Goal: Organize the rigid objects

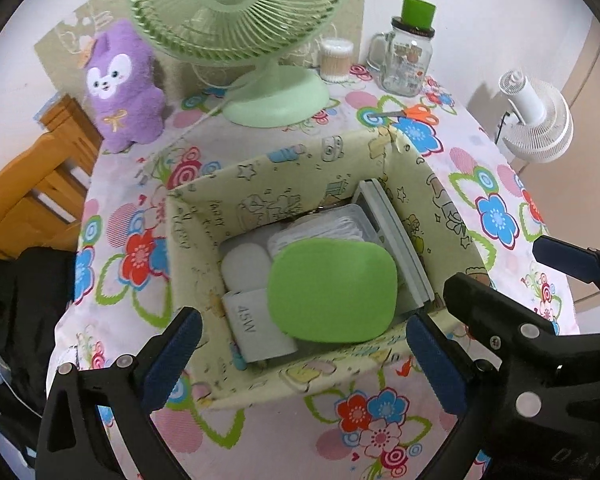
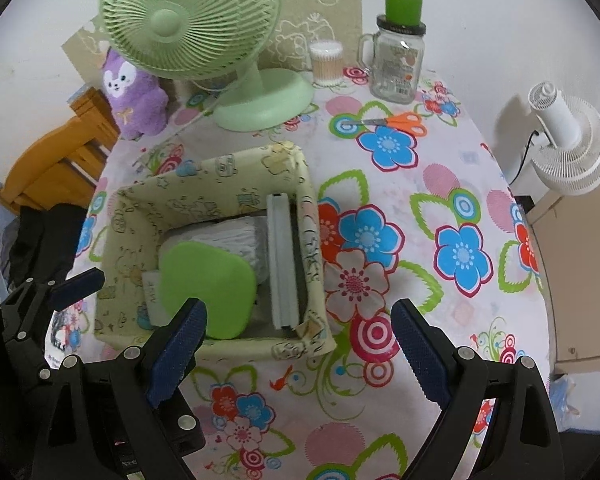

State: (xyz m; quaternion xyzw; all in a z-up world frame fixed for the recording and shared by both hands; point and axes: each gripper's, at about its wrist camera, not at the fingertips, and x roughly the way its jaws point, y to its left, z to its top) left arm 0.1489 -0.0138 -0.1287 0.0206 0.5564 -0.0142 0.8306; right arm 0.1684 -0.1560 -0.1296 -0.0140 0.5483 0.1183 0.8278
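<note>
My left gripper point(image 1: 304, 364) is spread as wide as it goes with nothing in it, hanging over the near wall of the fabric storage box point(image 1: 204, 216). My right gripper point(image 2: 298, 354) is wide open too, nothing between the blue pads, hovering over the flowered tablecloth point(image 2: 440, 184) just beside the box's near right corner.

Inside the box, a green rounded case point(image 1: 332, 290) lies on top of everything, tilted a bit. Tucked under its left edge is a white block point(image 1: 256, 328) with "45W" printed on it, the only text I can really read here. Behind that sits a round white thing point(image 1: 244, 266), can't tell what it is. There's a clear container of white stuff point(image 1: 332, 224) toward the back, and a flat grey-white slab point(image 1: 396, 240) stands on edge against the right wall. The box lining has cartoon doodles and some scribbly lettering I can't make out.

Further back on the table: a mint green desk fan point(image 1: 240, 12), a purple plush point(image 1: 120, 84) to its left, a tub of cotton swabs point(image 1: 334, 60), a glass mug jar point(image 1: 406, 60) with a green cup on its lid (label too small to read), and orange-handled scissors point(image 1: 414, 112). A white fan point(image 1: 536, 120) stands off the table to the right.
</note>
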